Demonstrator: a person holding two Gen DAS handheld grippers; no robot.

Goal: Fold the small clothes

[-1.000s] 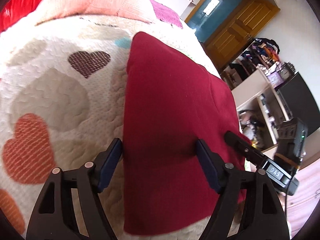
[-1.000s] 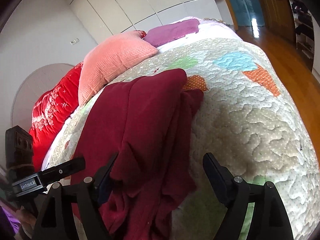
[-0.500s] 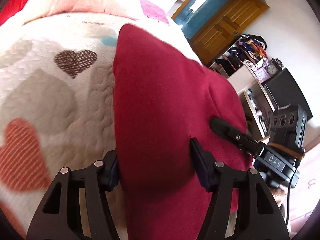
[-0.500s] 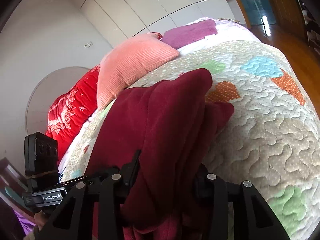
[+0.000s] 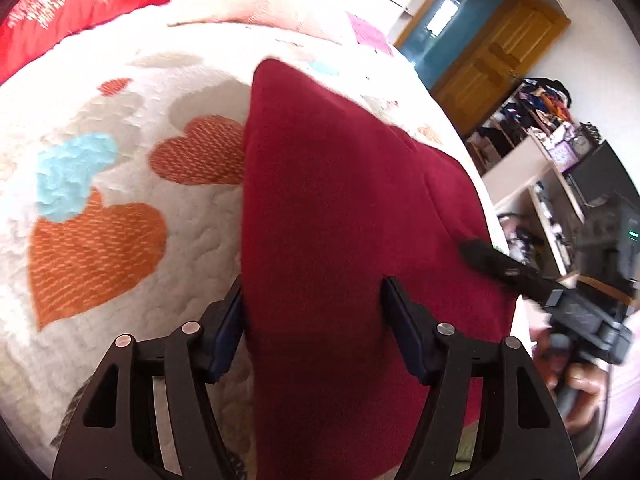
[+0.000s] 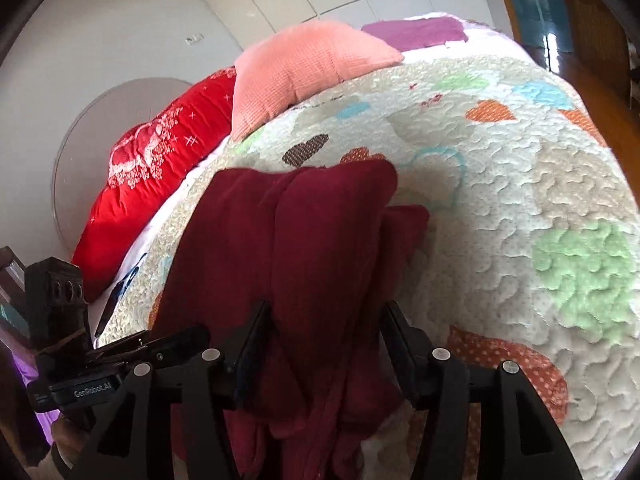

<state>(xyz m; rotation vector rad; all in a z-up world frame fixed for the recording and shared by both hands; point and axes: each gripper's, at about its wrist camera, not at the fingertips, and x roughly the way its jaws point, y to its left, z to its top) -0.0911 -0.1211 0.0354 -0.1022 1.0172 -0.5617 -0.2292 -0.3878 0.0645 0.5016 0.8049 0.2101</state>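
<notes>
A dark red garment (image 5: 340, 200) lies bunched along the heart-patterned quilt (image 5: 100, 220). My left gripper (image 5: 316, 320) straddles its near end. The cloth fills the whole gap and both pads press on it, while the jaws are opening slightly. In the right wrist view the same garment (image 6: 312, 232) hangs in thick folds over the quilt (image 6: 520, 200). My right gripper (image 6: 326, 340) clamps a bundle of those folds, its jaws also opening a little. Loose ends of cloth droop below its fingers.
A salmon pillow (image 6: 308, 64), a red padded cover (image 6: 160, 168) and a purple cloth (image 6: 416, 32) lie at the bed's head. Beyond the bed are a wooden door (image 5: 492, 52), cluttered shelves (image 5: 532, 160) and wood floor (image 6: 600, 92).
Both grippers went from open around the garment to clamped on it. Both have travelled across the bed with the cloth, so different hearts of the quilt now show beside it.
</notes>
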